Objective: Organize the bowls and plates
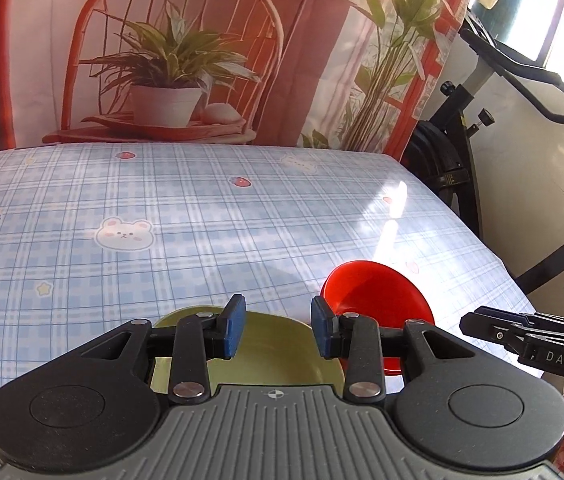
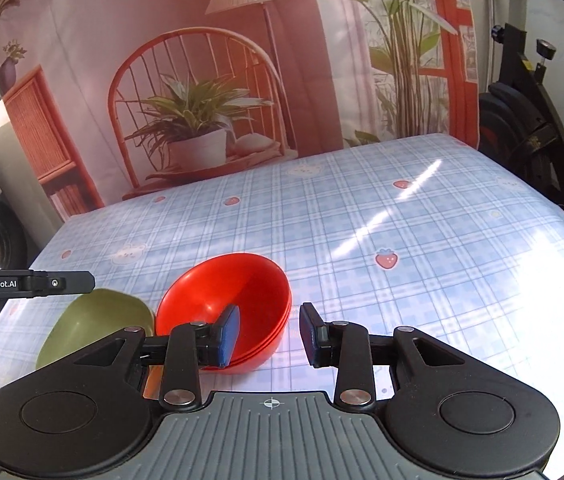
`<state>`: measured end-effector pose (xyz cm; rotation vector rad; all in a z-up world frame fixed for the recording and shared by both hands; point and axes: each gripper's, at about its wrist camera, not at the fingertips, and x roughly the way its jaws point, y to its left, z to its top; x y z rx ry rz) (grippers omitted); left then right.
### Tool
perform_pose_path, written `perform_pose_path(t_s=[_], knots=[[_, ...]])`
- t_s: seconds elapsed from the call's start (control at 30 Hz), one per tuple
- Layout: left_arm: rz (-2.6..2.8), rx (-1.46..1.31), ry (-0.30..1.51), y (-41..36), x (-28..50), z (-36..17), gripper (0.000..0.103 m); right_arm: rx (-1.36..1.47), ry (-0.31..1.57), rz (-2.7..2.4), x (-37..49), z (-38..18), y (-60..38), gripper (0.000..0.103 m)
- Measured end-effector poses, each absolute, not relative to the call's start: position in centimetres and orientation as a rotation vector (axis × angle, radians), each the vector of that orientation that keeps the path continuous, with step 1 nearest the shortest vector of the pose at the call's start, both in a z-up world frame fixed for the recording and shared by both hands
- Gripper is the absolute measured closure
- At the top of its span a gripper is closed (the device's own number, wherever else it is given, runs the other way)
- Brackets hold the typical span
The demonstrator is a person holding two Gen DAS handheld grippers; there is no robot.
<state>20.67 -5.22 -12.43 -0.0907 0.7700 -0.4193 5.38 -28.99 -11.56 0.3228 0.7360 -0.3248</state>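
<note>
A stack of red bowls [image 2: 226, 300] sits on the blue checked tablecloth [image 2: 402, 240], with a green bowl [image 2: 94, 324] touching its left side. In the left wrist view the green bowl [image 1: 274, 348] lies right under my open left gripper [image 1: 278, 330], and the red bowls [image 1: 378, 296] are just to its right. My right gripper [image 2: 268, 334] is open and empty; its left finger [image 2: 228, 334] is over the red stack's near rim. Neither gripper holds anything.
A printed backdrop [image 2: 202, 80] with a chair and plant hangs behind the table. An exercise bike [image 2: 530, 112] stands past the table's right edge. The other gripper shows at the side of each view: the right one [image 1: 530, 340], the left one [image 2: 26, 284].
</note>
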Motion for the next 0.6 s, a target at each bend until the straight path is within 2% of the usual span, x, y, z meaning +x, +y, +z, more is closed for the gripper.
perform_pose_path(t_s=[0.2,0.6], knots=[[-0.494,-0.012,0.816,-9.1,21.8,-14.2,0.064,0.389,0.751,-0.354,5.9,-13.5,-29.5,0.071],[-0.524,0.048,0.88,-11.3,25.2,-16.0,0.064,0.531,0.776,-0.343,7.2,-15.6,-30.9,0.071]])
